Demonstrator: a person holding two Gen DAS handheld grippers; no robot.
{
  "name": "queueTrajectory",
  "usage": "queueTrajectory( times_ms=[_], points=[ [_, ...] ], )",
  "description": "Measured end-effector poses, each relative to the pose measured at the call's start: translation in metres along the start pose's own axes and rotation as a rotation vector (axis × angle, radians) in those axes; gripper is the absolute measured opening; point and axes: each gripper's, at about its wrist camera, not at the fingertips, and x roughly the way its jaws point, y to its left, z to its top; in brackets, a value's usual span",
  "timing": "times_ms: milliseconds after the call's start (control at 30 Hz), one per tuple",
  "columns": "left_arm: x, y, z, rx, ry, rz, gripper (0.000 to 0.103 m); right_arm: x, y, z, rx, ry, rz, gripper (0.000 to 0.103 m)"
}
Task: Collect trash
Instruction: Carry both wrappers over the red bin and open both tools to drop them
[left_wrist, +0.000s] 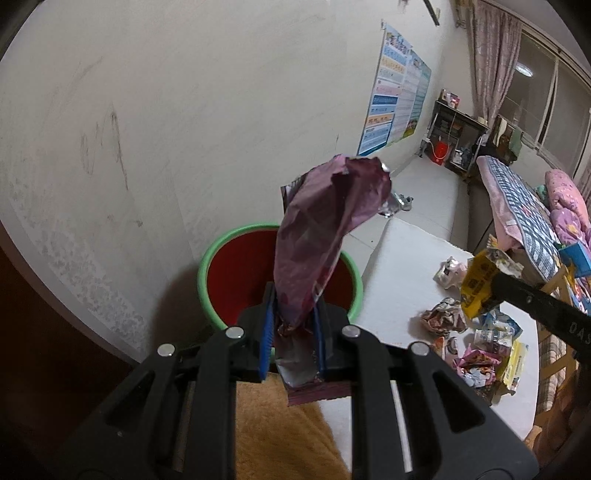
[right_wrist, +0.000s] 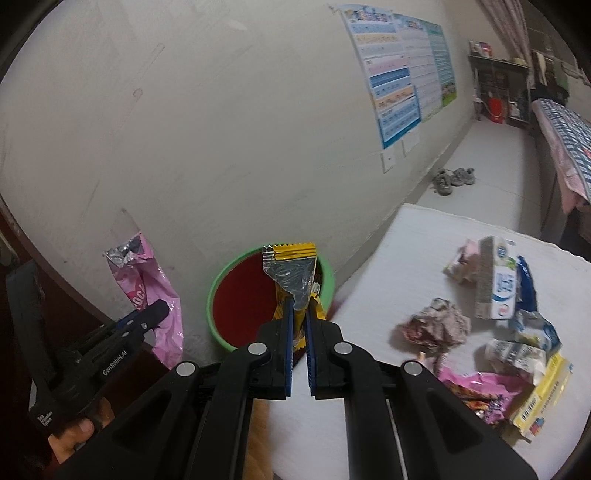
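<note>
We've got the white worktop (right_wrist: 369, 424) running out ahead of us, and the red bin (right_wrist: 243, 306) with its green rim on the floor just off the worktop's far corner by the wall. A heap of wrappers (right_wrist: 498, 354) lies on the worktop's right side, a milk carton (right_wrist: 495, 280) upright among them. Our left tool (left_wrist: 293, 325) is clamped on a crumpled purple snack bag (left_wrist: 325, 229) held up over the bin. Our right tool (right_wrist: 300, 314) pinches a yellow wrapper (right_wrist: 291, 273), its foil end up, in front of the bin.
</note>
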Motion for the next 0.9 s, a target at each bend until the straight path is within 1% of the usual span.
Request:
queueTrajectory(
  times_ms=[333,467,567,700,900],
  points=[
    [0.041,0.024,0.011,-0.029,0.052,-0.002,0.018,0.044,0.017,0.024,-0.008,0.040,0.041,0.008],
    [0.060,0.029,0.016,-0.033,0.078,-0.007,0.017,0.070,0.023,0.034,-0.019,0.086,0.063,0.008],
    [0.075,0.034,0.015,-0.046,0.109,-0.019,0.018,0.083,0.027,0.037,-0.031,0.107,0.071,0.008],
    [0.093,0.039,0.011,-0.056,0.142,-0.014,0.017,0.102,0.031,0.037,-0.039,0.139,0.077,0.008],
    [0.114,0.052,0.018,-0.082,0.164,-0.015,0.018,0.125,0.037,0.043,-0.048,0.168,0.084,0.008]
  ],
)
